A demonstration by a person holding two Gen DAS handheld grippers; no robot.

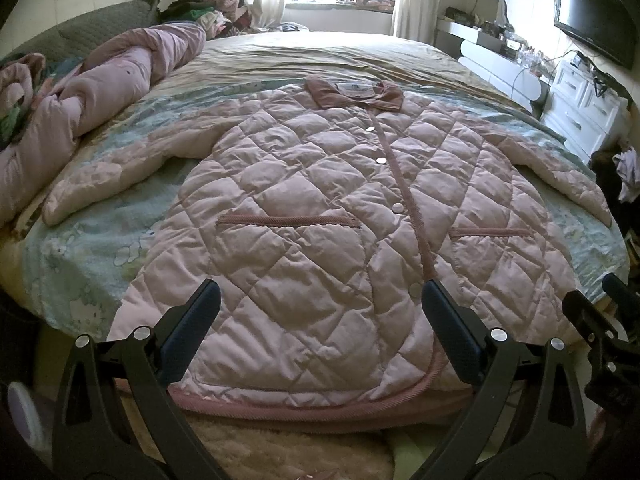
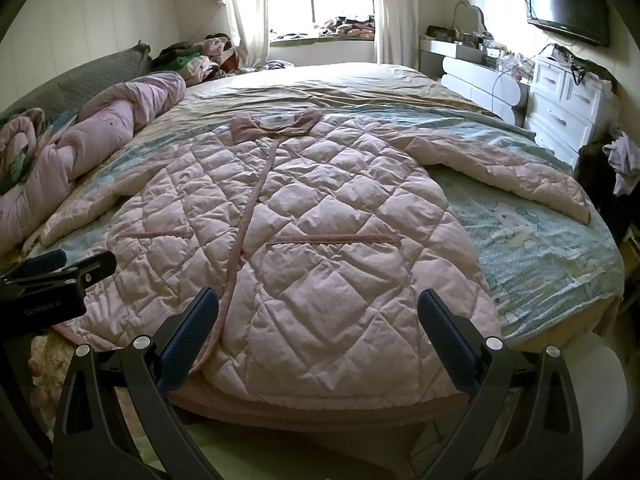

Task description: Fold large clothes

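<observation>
A large pink quilted coat (image 1: 320,208) (image 2: 288,240) lies flat and face up on the bed, collar toward the window, hem at the near edge, both sleeves spread out sideways. My left gripper (image 1: 320,296) hovers open over the hem's left half, holding nothing. My right gripper (image 2: 318,300) hovers open over the hem's right half, also holding nothing. The right gripper shows at the right edge of the left wrist view (image 1: 600,320), and the left gripper at the left edge of the right wrist view (image 2: 52,272).
The bed (image 2: 552,240) has a pale blue cartoon-print sheet. A rolled pink duvet (image 1: 120,76) lies along its left side with piled clothes behind. White drawers (image 2: 568,100) and a wall TV (image 2: 568,4) stand to the right. A window is at the far end.
</observation>
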